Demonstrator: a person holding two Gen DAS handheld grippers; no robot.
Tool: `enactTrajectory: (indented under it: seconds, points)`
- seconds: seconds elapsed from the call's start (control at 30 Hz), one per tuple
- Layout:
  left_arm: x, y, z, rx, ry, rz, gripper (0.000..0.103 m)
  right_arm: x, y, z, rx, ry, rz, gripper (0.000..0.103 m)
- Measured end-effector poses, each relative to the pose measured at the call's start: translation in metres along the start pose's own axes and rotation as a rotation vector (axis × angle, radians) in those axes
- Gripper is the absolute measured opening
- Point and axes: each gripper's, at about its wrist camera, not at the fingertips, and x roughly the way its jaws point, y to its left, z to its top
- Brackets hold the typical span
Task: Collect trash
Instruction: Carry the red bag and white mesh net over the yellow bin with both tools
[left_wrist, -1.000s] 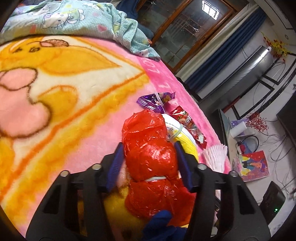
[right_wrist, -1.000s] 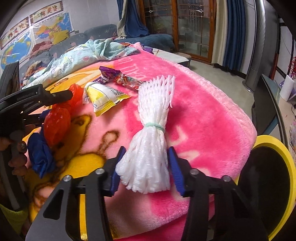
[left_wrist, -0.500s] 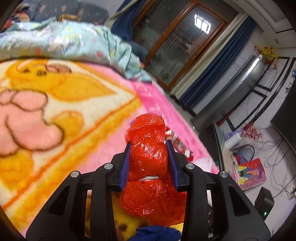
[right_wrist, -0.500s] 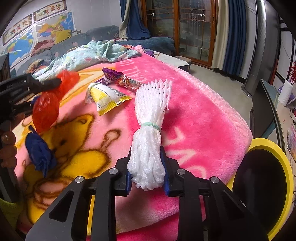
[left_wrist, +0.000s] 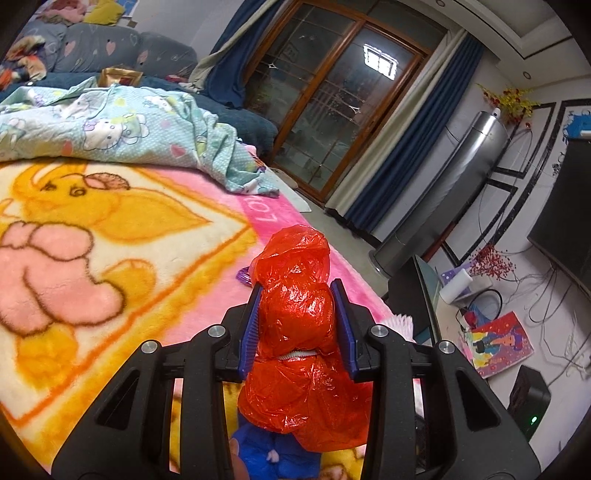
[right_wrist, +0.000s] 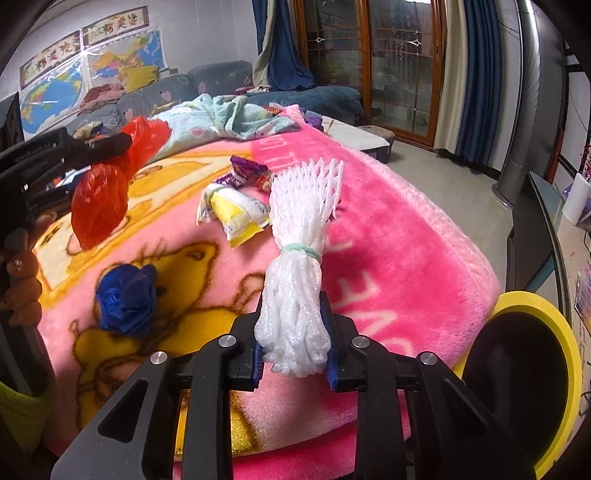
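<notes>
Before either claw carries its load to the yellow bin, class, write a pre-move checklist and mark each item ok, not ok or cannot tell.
1. Left claw clamped on the red plastic bag: ok, blue pads press both sides.
2. Right claw clamped on the white foam net: ok.
3. Red bag clear of the blanket: ok, it hangs above it in the right wrist view.
4. Foam net fully lifted: cannot tell, its far end may rest on the blanket.
5. Yellow bin mouth open: ok, beside the bed edge.
6. Remaining trash: not ok, blue bag, yellow wrapper and purple wrapper lie on the blanket.
</notes>
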Motion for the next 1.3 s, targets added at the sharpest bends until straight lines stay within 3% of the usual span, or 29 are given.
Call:
enactTrajectory:
  seconds: [0.6,1.3]
  points:
    - [-0.004,-0.054,-0.020,0.147,0.015,-0.058,0.028,-0.051,-0.023,0.017,0.037,-0.087,0.000,0.024]
    - [-0.008,-0.100,-0.041,0.266,0.036,-0.123,0.028,-0.075,-0.048,0.021,0.080,-0.129,-0.013,0.024]
